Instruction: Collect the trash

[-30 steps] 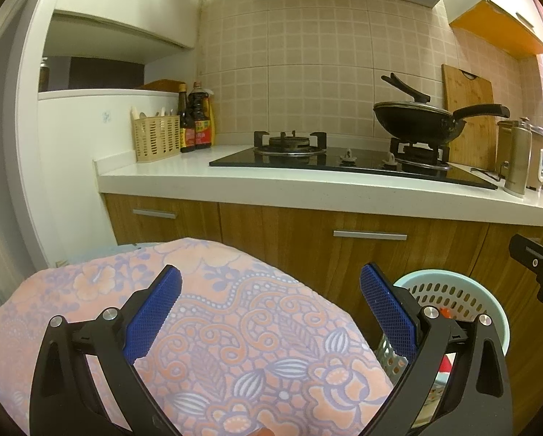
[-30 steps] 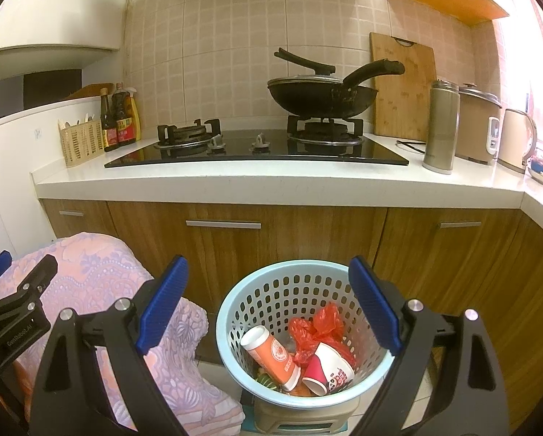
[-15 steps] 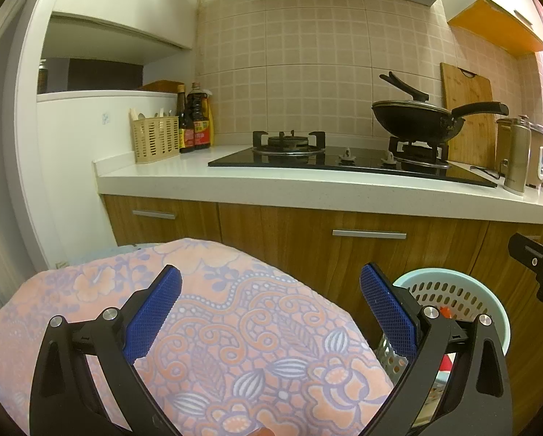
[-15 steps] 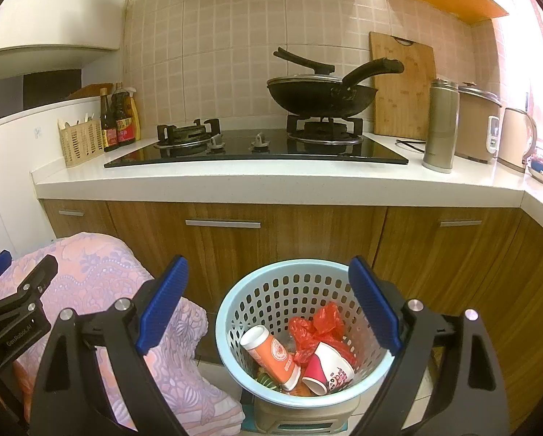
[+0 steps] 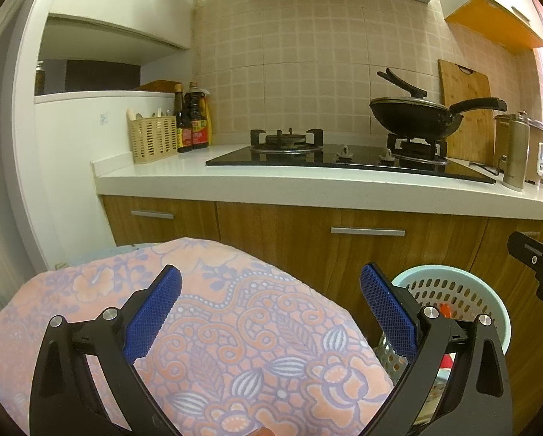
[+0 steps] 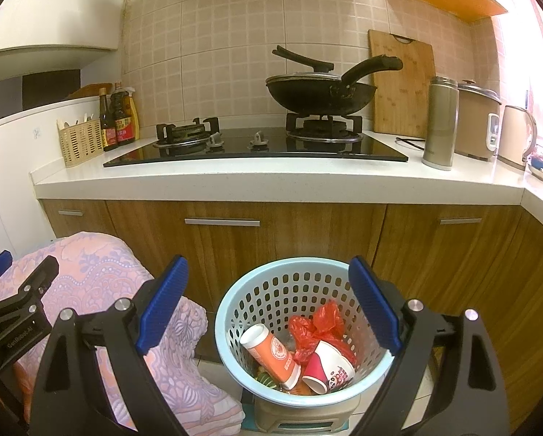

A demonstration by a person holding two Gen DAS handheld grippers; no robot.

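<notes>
A pale blue perforated basket (image 6: pixel 231 305) stands on a low stool below the counter. Inside lie an orange paper cup (image 6: pixel 271 350), a red-and-white paper cup (image 6: pixel 329 367) and a crumpled red plastic bag (image 6: pixel 317 327). My right gripper (image 6: pixel 268 283) hovers above the basket's near rim, open, with nothing between its blue pads. My left gripper (image 5: pixel 270 289) is open too, above a pink floral cloth (image 5: pixel 235 345), gripping nothing. The basket's rim (image 5: pixel 449 272) shows at the lower right of the left wrist view, and the right gripper's tip (image 5: pixel 537 258) at its right edge.
The cloth-covered mound (image 6: pixel 89 272) sits left of the basket. Wooden cabinet doors (image 6: pixel 289 232) rise close behind. On the white counter (image 6: pixel 271 181) stand a gas hob, a black wok (image 6: pixel 318 94), a steel flask (image 6: pixel 440 123), sauce bottles (image 6: pixel 119 120) and a cutlery basket.
</notes>
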